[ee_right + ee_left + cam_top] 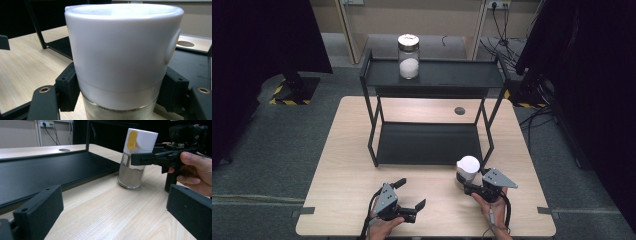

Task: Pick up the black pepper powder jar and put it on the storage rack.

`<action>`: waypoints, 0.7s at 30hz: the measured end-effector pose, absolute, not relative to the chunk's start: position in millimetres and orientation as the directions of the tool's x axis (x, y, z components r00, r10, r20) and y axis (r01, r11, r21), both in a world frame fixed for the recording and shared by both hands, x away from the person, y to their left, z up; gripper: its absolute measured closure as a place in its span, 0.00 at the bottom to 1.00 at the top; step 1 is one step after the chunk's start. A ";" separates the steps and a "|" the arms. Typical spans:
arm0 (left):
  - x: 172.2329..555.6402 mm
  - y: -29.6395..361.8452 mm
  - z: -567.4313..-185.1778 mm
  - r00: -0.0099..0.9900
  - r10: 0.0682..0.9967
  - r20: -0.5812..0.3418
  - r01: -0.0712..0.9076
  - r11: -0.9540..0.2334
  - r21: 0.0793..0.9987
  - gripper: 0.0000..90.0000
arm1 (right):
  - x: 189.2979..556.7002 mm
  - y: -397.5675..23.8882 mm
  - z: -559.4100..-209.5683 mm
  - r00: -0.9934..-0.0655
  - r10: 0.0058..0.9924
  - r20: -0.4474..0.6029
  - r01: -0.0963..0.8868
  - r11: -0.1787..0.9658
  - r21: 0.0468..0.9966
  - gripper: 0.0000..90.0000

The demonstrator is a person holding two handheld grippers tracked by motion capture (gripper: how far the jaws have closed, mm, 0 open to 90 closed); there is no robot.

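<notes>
White-capped glass shaker (467, 170) stood near the worktop's (342, 175) front right, clamped by the right claw (473, 187). Left claw (411, 195) waited open. Next likely a lift toward the black rack (432, 142).

My left gripper (406, 194) is black, with blocky jaws and a grey three-cornered plate on top. My right gripper (468, 186) matches it. A black cable trails from each.

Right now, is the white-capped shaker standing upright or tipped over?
Upright: the shaker stands base-down on the table, cap on top, right gripper clamped around it.
</notes>
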State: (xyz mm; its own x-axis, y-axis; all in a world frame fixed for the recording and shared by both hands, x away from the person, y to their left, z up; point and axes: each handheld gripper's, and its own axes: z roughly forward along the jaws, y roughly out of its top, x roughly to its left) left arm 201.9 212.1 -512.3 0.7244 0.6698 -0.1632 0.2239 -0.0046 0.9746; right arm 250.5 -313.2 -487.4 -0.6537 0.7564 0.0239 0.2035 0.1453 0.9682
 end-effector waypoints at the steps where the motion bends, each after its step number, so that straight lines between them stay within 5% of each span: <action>1: 202.0 212.1 -512.3 0.724 0.670 -0.163 0.224 -0.005 0.975 0.00 | 250.0 -312.9 -486.8 -0.653 0.757 0.023 0.204 0.147 0.968 0.34; 21: 202.8 212.5 -513.1 0.719 0.673 -0.172 0.230 0.003 0.973 0.00 | 241.2 -309.7 -464.3 -0.693 0.721 -0.011 0.146 0.156 0.977 0.34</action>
